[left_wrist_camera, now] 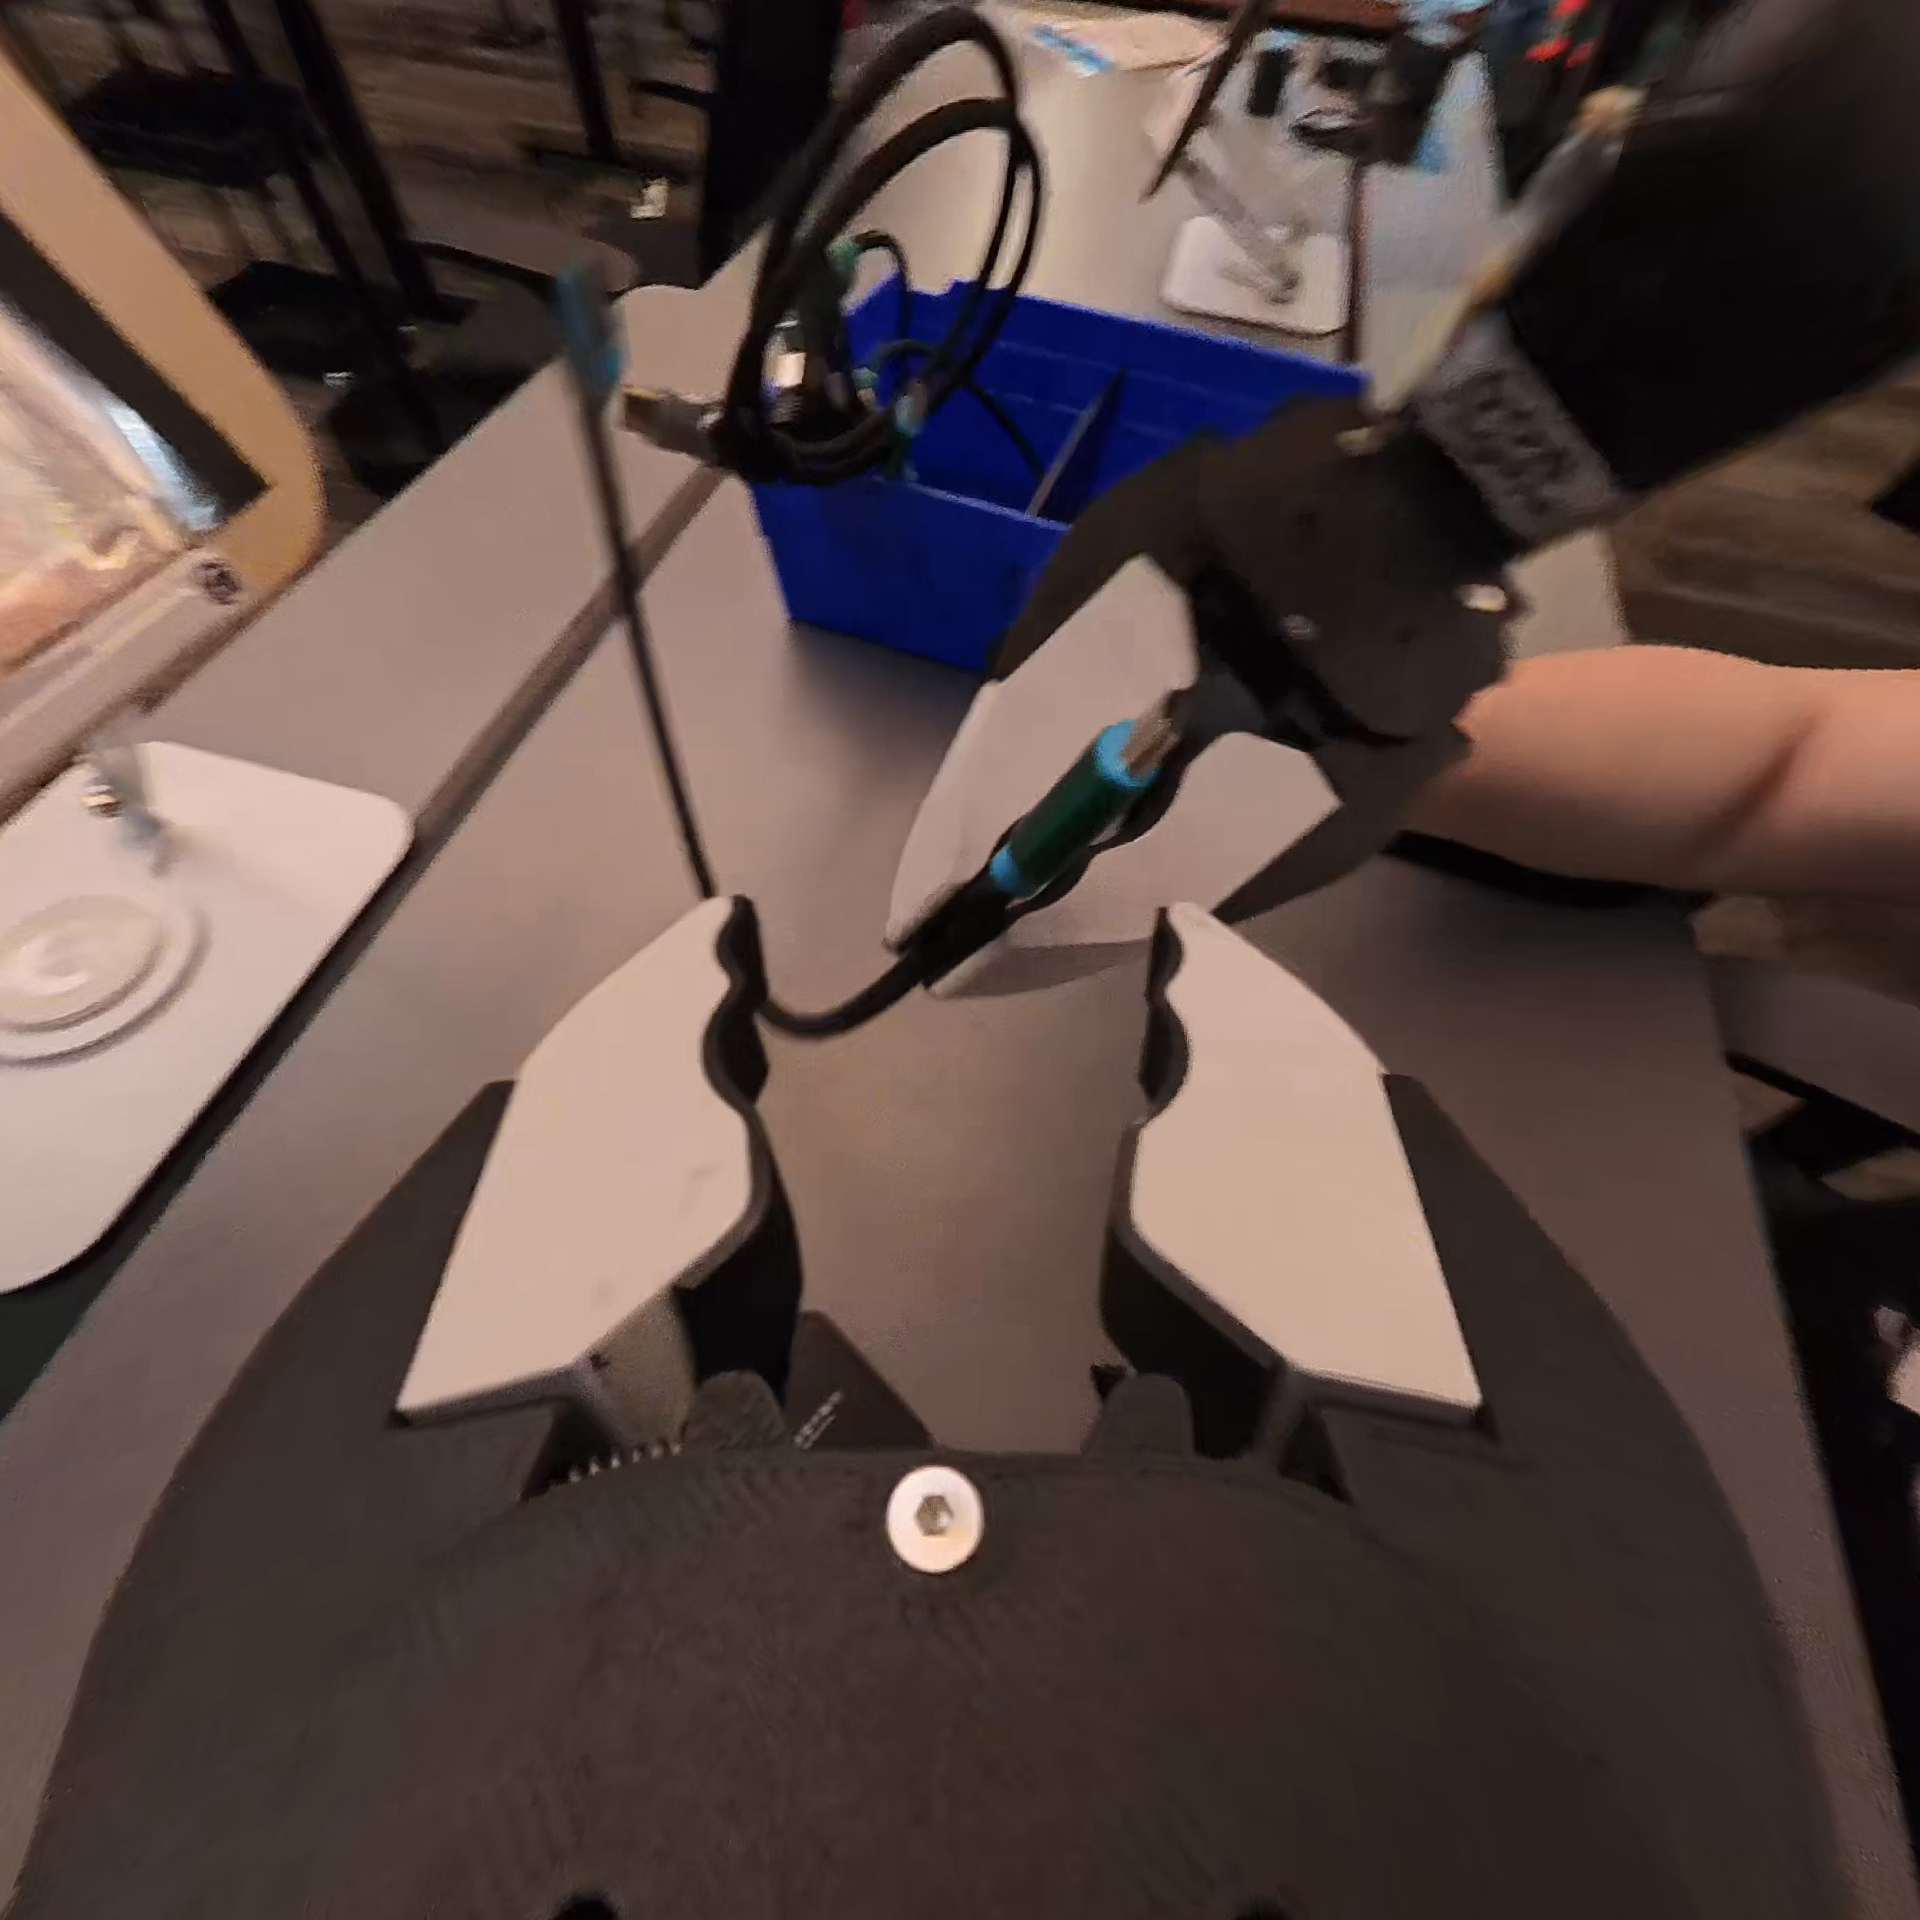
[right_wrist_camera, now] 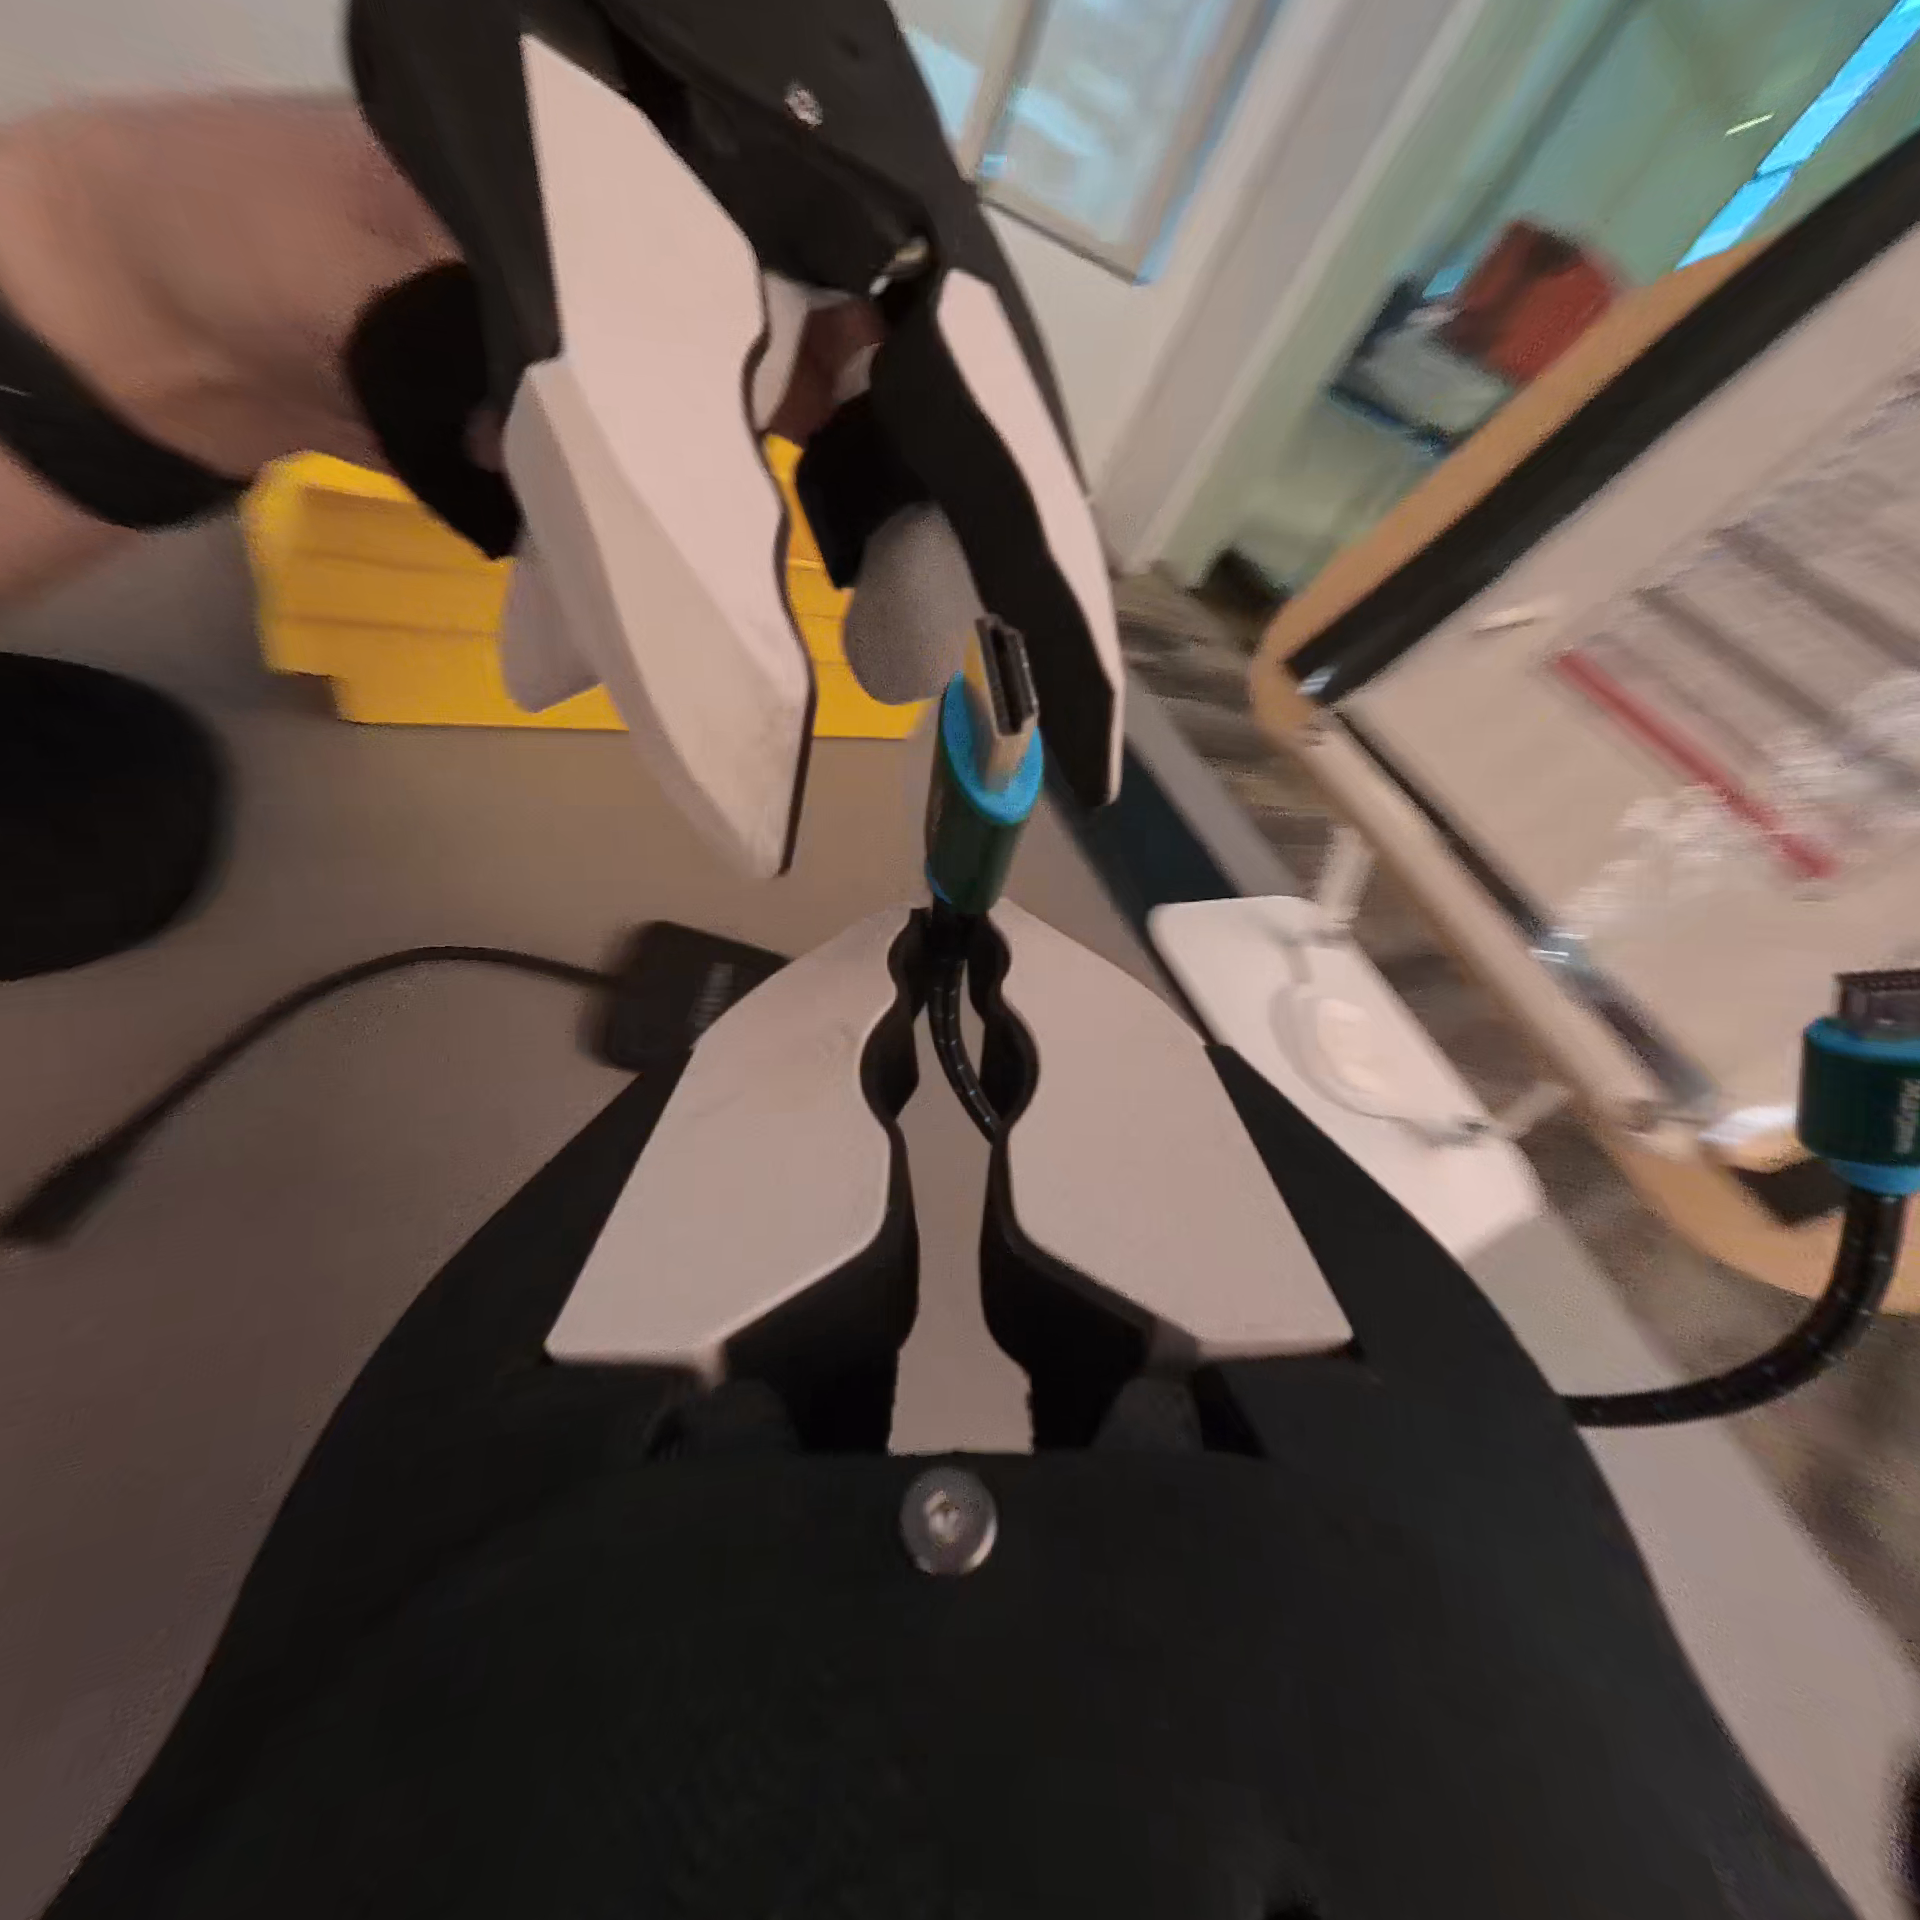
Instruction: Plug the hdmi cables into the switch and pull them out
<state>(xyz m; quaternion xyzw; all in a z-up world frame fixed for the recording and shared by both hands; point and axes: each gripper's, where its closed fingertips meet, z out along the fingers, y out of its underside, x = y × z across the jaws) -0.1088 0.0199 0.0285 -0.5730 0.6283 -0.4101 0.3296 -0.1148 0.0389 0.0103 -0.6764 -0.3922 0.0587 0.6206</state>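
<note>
My right gripper is shut on a black braided hdmi cable, just behind its blue-green plug, which sticks up past the tips. My left gripper is open, with one finger on either side of that plug. In the left wrist view the left gripper is open and empty, and the right gripper holds the plug ahead of it. The cable loops past my left fingertip. The cable's other plug hangs at the right. A small black switch box lies on the table behind my right gripper.
A blue bin holding several cables stands at the back of the grey table. A yellow bin sits to the left. A monitor on a white stand base is close by. A person's forearm is at the right. My left and right fingertips are right by each other.
</note>
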